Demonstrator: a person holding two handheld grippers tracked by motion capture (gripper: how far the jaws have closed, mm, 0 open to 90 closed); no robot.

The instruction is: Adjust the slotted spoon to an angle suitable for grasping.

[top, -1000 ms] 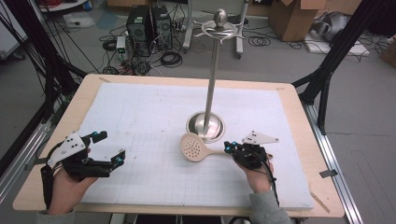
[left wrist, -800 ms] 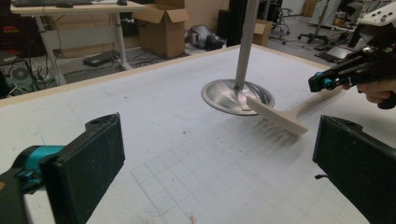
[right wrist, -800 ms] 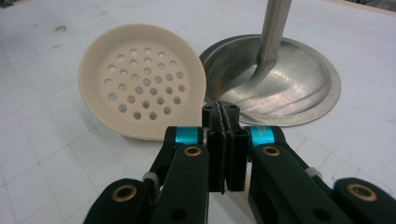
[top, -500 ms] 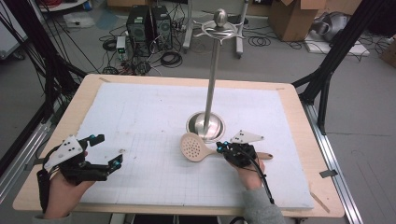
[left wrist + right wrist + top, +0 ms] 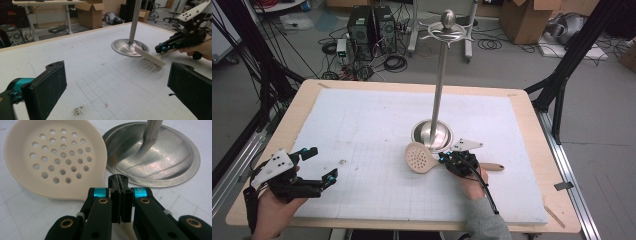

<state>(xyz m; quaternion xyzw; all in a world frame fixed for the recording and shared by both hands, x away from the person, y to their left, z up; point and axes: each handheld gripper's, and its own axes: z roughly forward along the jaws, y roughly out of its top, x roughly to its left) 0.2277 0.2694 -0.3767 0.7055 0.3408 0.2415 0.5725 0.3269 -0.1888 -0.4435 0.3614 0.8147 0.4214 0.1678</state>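
While right gripper (image 5: 447, 161) fingers clamp skimmer (image 5: 419, 158) (handle) | left gripper (image 5: 319, 165) fingers wide apart

bright, even light from overhead across the white table (image 5: 362, 125), shadows short and soft. the high view is a touch soft and grainy all over. in the right gripper view, streaky glare on the steel stand base (image 5: 160, 155), and the near jaws sit slightly blurred. in the left gripper view, the room behind goes soft, straight edges bowing toward the corners.
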